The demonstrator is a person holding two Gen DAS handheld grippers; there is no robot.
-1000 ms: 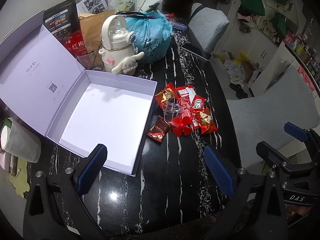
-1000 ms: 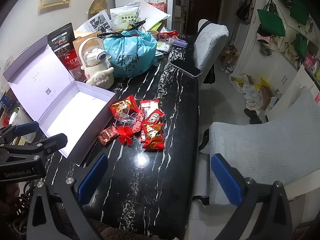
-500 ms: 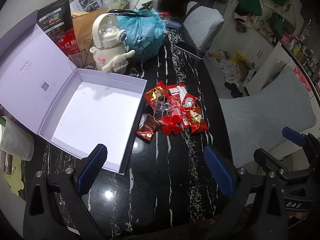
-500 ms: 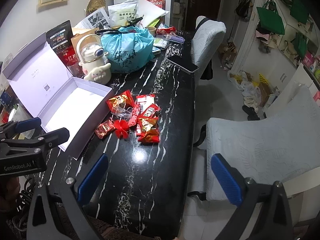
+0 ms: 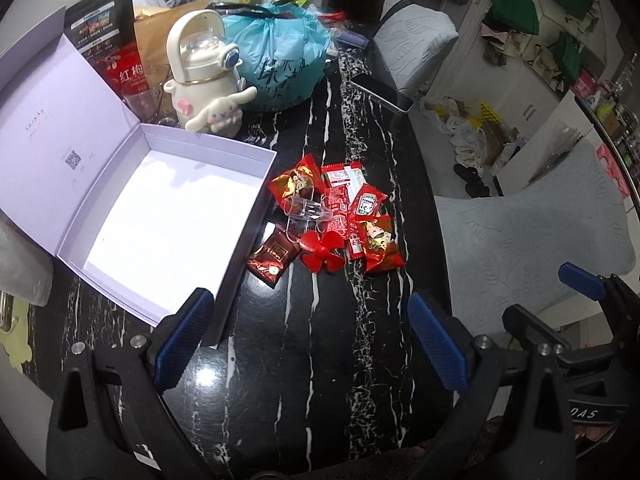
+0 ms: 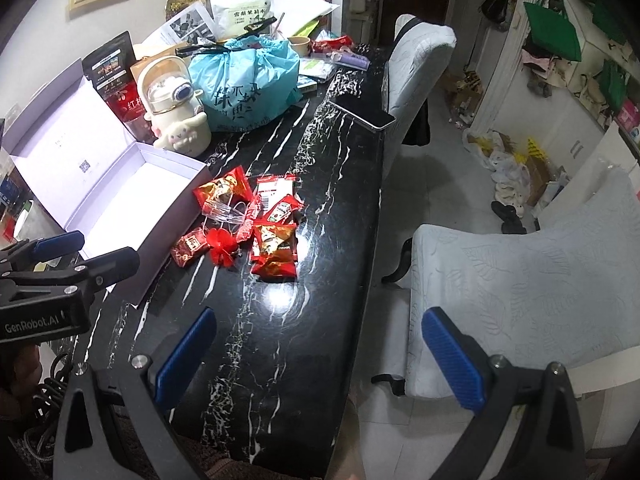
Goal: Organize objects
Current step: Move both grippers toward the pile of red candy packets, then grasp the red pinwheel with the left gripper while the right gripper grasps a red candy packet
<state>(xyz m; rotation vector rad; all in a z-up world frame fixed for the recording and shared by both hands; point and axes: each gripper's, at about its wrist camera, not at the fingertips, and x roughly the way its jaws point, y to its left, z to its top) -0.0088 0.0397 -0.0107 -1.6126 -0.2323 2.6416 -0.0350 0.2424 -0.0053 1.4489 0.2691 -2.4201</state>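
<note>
A pile of red snack packets [image 5: 340,208] [image 6: 260,216] lies on the black marble table [image 5: 320,360], just right of an open lilac box [image 5: 172,216] [image 6: 120,196] with nothing inside. The pile holds a ketchup sachet [image 5: 366,204], a red paper flower [image 5: 322,250], a dark red packet [image 5: 274,254] and a clear plastic piece [image 5: 304,210]. My left gripper [image 5: 310,340] hovers open over the table's near edge, short of the pile. My right gripper [image 6: 320,356] is open too, at the table's near right edge, holding nothing.
Behind the box stand a cream cartoon-dog bottle [image 5: 204,80], a blue plastic bag [image 5: 280,60], snack bags and papers. A phone [image 5: 380,92] lies at the table's right edge. Grey padded chairs [image 6: 520,280] stand to the right of the table.
Both grippers have drifted slightly, so the pile sits a little further left and further off in the views. Both stay open, and nothing on the table has moved.
</note>
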